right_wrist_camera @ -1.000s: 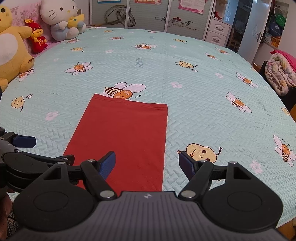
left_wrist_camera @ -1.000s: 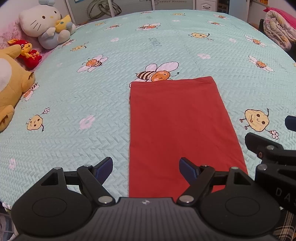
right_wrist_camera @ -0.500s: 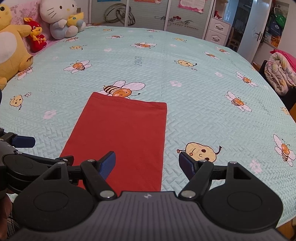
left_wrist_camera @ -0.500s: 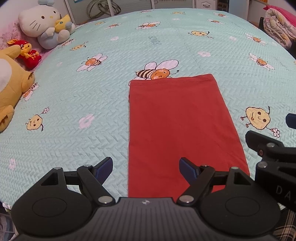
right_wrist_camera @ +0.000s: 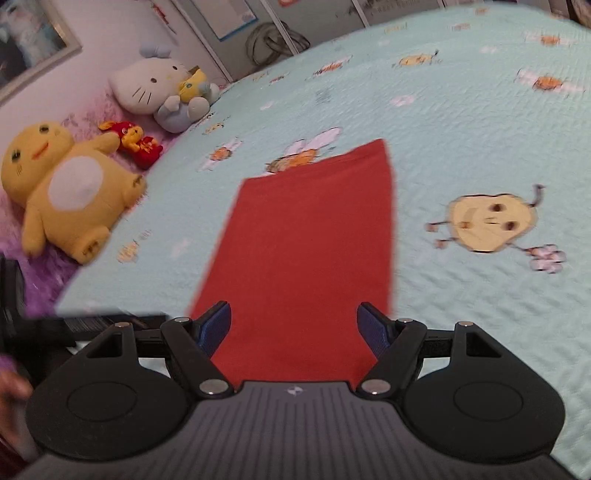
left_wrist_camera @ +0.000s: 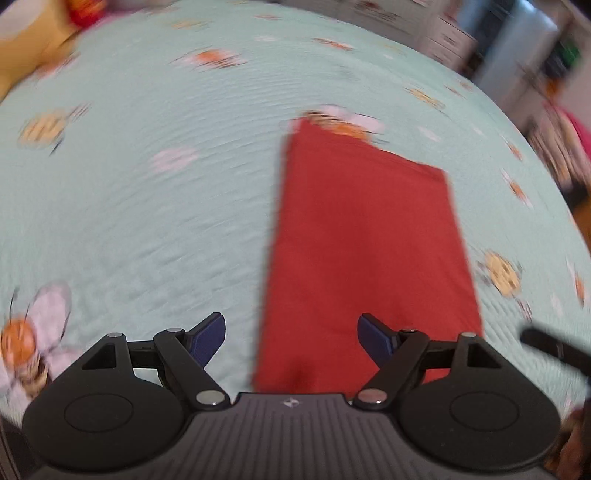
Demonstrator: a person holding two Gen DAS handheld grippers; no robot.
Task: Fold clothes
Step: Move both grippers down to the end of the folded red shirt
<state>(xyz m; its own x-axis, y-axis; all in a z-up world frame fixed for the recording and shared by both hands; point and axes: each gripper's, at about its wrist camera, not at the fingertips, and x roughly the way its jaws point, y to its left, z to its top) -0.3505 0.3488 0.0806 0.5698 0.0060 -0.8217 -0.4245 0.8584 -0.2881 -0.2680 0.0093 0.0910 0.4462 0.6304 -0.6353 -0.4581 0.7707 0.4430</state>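
A red garment (left_wrist_camera: pixel 369 251), folded into a long narrow strip, lies flat on the mint bedspread (left_wrist_camera: pixel 147 184). In the left wrist view my left gripper (left_wrist_camera: pixel 291 339) is open above the strip's near left edge, with nothing between its blue pads. The same red garment (right_wrist_camera: pixel 314 243) fills the middle of the right wrist view, and my right gripper (right_wrist_camera: pixel 293 326) hangs open over its near end, its pads apart and empty. Part of the right gripper's black frame (left_wrist_camera: pixel 554 349) shows at the right edge of the left wrist view. Both views are blurred.
Plush toys line the bed's left side: a yellow one (right_wrist_camera: pixel 70 195), a small red one (right_wrist_camera: pixel 136 142) and a white cat (right_wrist_camera: pixel 162 92). Wardrobe doors (right_wrist_camera: pixel 236 22) stand behind the bed. A hand (right_wrist_camera: pixel 11 384) shows at the lower left.
Both grippers dropped toward the near end of the red garment and rolled, so both views tilted. The left view swung left, the right view swung right. Both jaws stayed open.
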